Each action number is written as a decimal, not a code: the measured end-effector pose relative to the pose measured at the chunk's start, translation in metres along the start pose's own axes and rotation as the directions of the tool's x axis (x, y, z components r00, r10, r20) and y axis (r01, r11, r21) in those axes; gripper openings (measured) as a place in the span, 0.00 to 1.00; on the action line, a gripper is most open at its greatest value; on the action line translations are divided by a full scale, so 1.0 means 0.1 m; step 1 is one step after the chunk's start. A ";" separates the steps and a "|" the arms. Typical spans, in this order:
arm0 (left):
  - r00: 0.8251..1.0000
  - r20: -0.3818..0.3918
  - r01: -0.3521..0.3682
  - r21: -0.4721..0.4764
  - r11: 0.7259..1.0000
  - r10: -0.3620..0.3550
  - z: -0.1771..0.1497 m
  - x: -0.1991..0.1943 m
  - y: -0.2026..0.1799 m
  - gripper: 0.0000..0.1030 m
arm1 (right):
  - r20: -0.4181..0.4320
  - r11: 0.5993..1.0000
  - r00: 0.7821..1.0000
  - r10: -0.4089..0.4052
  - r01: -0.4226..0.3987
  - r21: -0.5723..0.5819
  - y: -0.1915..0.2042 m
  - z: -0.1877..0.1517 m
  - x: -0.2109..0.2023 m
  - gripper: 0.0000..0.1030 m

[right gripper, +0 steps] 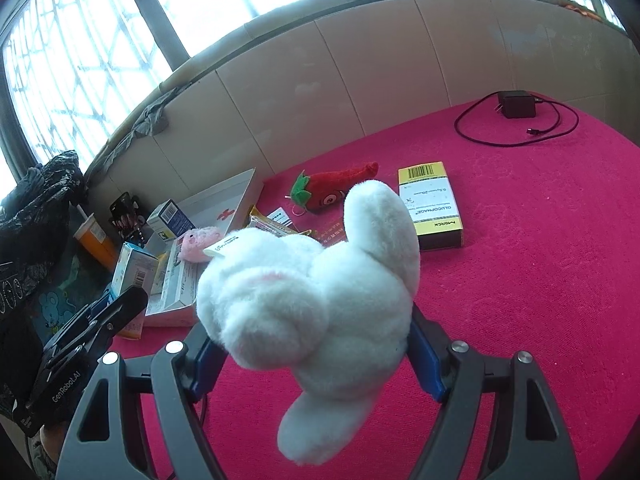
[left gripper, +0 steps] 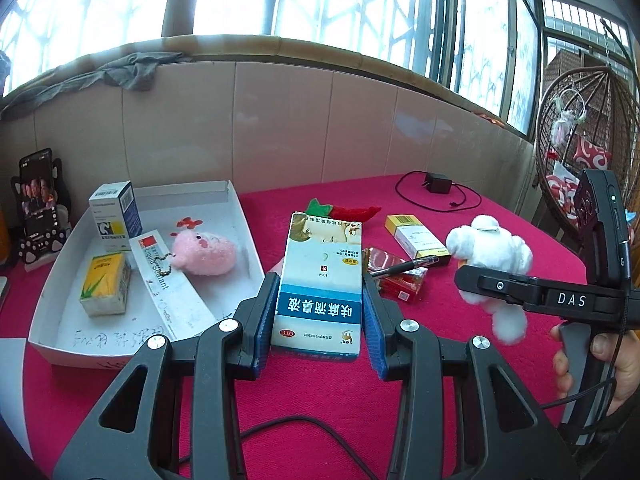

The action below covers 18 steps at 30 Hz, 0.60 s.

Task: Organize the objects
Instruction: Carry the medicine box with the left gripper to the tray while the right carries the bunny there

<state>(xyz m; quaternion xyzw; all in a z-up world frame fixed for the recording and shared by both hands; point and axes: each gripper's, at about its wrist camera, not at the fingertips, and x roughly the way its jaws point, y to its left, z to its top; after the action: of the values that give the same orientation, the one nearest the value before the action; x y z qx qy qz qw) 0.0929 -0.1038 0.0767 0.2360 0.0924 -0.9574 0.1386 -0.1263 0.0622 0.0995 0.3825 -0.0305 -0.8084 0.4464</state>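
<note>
The left gripper (left gripper: 320,300) clamps a blue-and-white medicine box (left gripper: 322,280) above the red tablecloth (left gripper: 320,392), with the white tray (left gripper: 52,312) at its nine o'clock. The right gripper (right gripper: 316,354) squeezes a white plush toy (right gripper: 316,292) off the cloth; a yellow box (right gripper: 434,208) lies at one o'clock of it.

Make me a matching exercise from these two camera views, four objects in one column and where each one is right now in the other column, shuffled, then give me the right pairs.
Things:
1. white plush toy
2. blue and white medicine box
3. pink plush pig
4. red chili plush

Places:
A. lying in the white tray
B. clamped in the left gripper
C. lying loose on the red tablecloth
D. clamped in the right gripper

Pairs: 1-D, 2-B, 3-A, 4-C
</note>
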 end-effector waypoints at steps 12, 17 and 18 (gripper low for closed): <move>0.996 0.039 -0.079 -0.065 0.995 0.081 0.01 -0.14 0.35 0.37 | -0.009 0.995 1.000 0.015 -0.016 -0.101 0.40 0.08 0.08 0.76; 0.994 0.045 -0.094 -0.104 0.990 0.099 0.01 -0.18 0.53 0.37 | -0.021 0.989 0.999 0.027 -0.030 -0.147 0.60 0.10 0.14 0.76; 0.993 0.048 -0.103 -0.111 0.989 0.108 0.02 -0.20 0.58 0.37 | -0.026 0.987 0.999 0.030 -0.034 -0.157 0.64 0.11 0.16 0.76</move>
<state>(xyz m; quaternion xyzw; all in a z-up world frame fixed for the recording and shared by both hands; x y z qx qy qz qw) 0.1266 -0.1545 0.0813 0.2068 0.1279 -0.9483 0.2041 -0.0935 0.0083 0.1223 0.3550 0.0328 -0.7965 0.4884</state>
